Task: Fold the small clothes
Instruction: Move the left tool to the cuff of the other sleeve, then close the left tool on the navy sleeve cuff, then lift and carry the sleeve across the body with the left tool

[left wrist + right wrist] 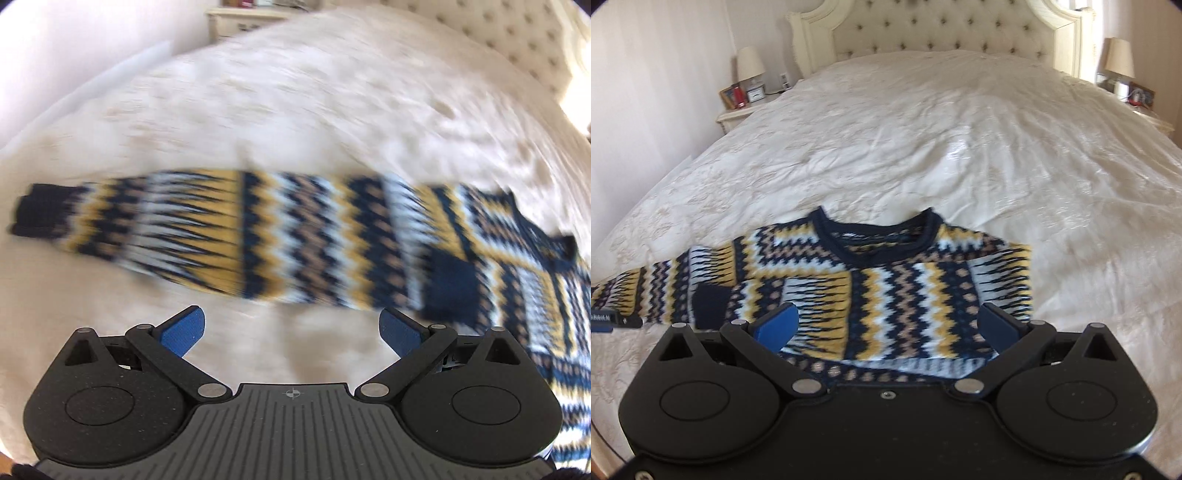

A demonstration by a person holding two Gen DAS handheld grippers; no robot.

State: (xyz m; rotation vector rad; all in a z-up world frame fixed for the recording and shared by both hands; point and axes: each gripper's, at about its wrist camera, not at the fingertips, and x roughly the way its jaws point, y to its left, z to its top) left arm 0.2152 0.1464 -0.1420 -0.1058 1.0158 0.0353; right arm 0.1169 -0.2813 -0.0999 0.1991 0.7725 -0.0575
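Hovering over the sweater (886,288) on the bed (960,129), my left claw (291,328) and right claw (886,325) gape wide, holding nothing.

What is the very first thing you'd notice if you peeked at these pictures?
The zigzag sweater in navy, yellow and white jumps out, lying flat near the foot of the big cream bed. One sleeve stretches out sideways, right ahead of the open left tool. The open right tool hangs over the sweater's body, with a tufted headboard far behind.

Each claw (291,328) (886,326) is matte black, with blue finger pads (183,332), silver pivot screws and a ribbed grey deck.
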